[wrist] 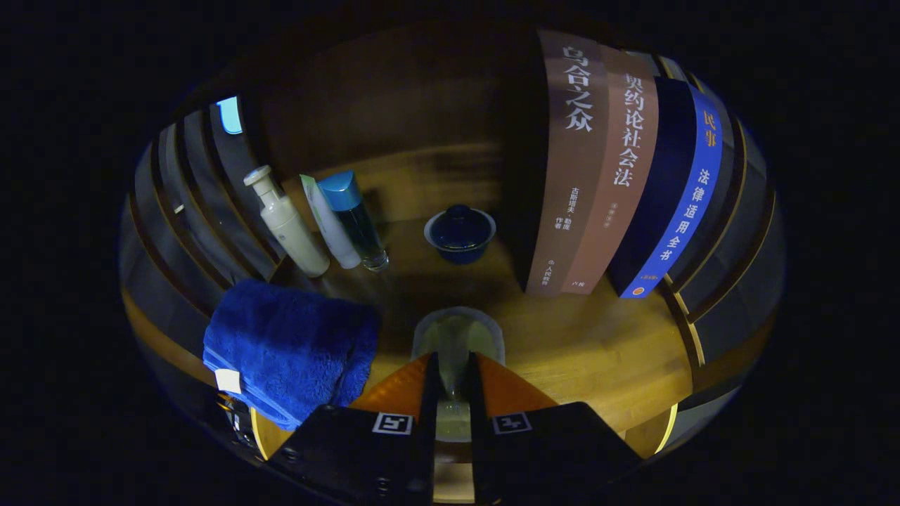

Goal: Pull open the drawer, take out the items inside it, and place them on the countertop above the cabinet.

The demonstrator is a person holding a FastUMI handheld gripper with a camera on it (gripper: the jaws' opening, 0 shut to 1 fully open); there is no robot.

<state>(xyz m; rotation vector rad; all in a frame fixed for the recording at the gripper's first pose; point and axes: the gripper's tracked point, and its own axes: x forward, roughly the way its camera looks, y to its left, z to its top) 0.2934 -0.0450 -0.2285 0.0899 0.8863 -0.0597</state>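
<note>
**Clear glass pinched above the wooden countertop**

Wooden countertop [598, 351] is carrying everything in sight. The gripper [453, 365] is closing both fingers on a clear, slim-stemmed glass [457, 337], which appears to be a small goblet, though dim light is blurring its outline. Beside the fingers, a folded blue terry towel [288, 348] is lying near the counter's edge. Beyond them, a dark blue lidded ceramic cup [460, 233] is sitting between three upright plastic bottles [316, 221] and a row of standing books [619, 176].
</note>
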